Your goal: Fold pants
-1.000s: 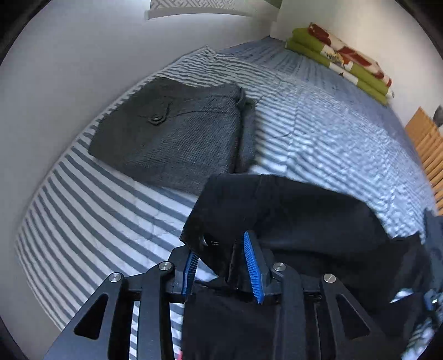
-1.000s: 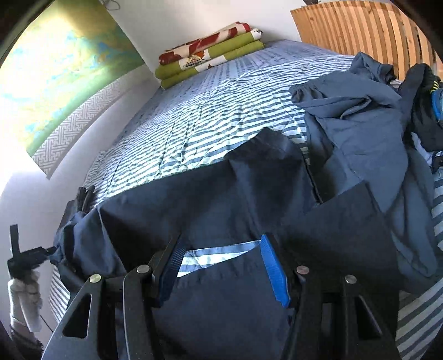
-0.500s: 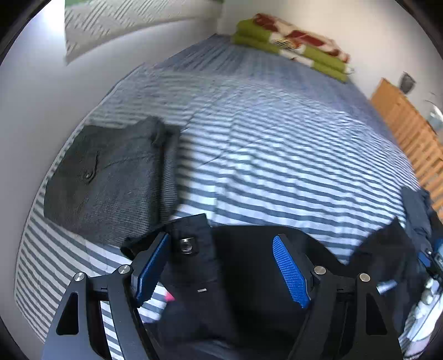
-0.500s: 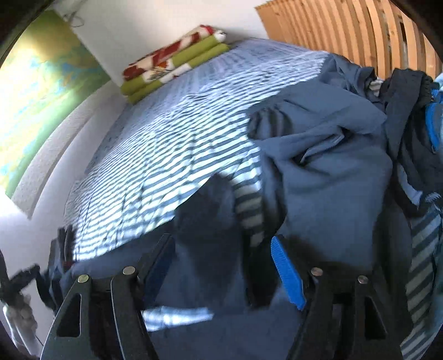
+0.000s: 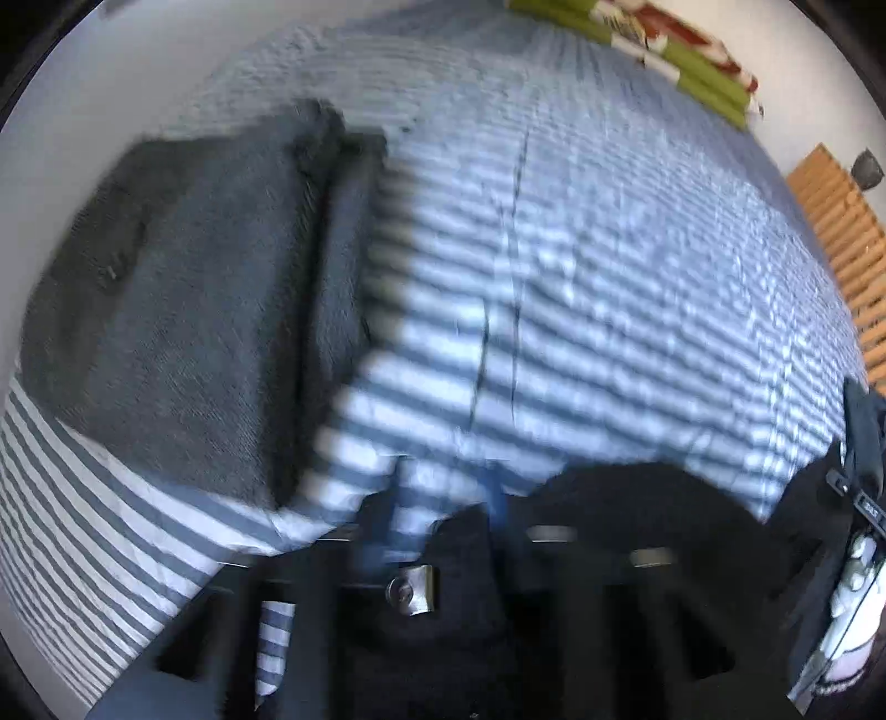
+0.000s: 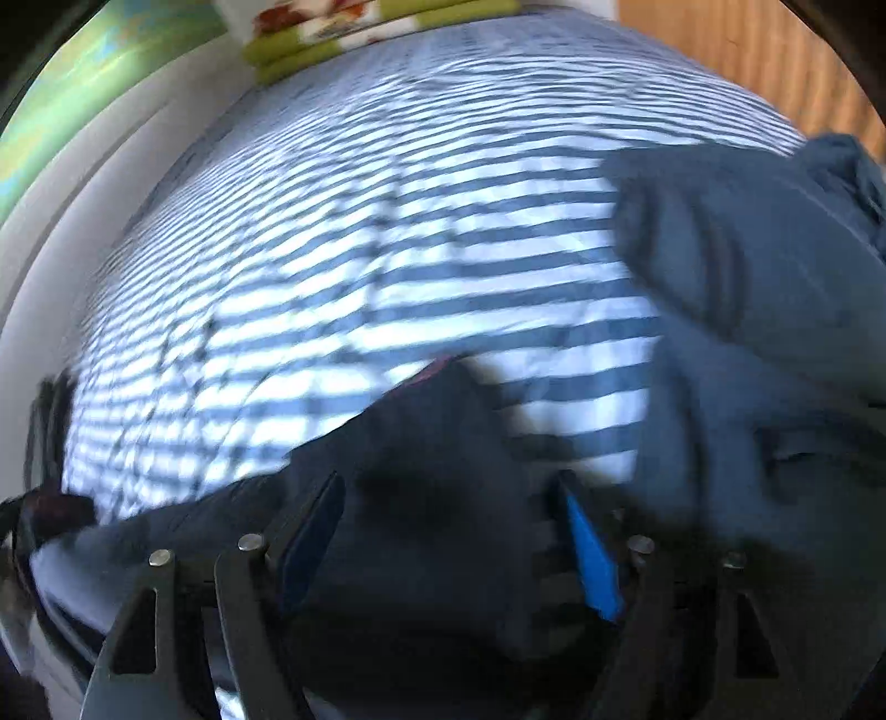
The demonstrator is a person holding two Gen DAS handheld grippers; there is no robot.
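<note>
Dark pants (image 5: pixel 637 498) lie crumpled on the striped bed sheet (image 5: pixel 609 277), right in front of both grippers. In the blurred left wrist view, my left gripper (image 5: pixel 443 509) has its blue pads drawn close together with the waistband between them, and the metal button (image 5: pixel 410 592) sits just behind. In the right wrist view, my right gripper (image 6: pixel 448 482) is open wide, its blue pads (image 6: pixel 587 548) straddling a raised fold of the same pants (image 6: pixel 432 443). Both views are smeared by motion.
A folded grey pair of pants (image 5: pixel 183 310) rests near the bed's left edge by the white wall (image 5: pixel 138 83). A heap of blue clothes (image 6: pixel 747 332) fills the right side. Folded green blankets (image 6: pixel 343 39) and a wooden headboard (image 5: pixel 841 232) are at the far end.
My left gripper opened half a second ago and has since narrowed on the waistband, moving closer to the grey pants. The right gripper stayed open and swung left over the pants.
</note>
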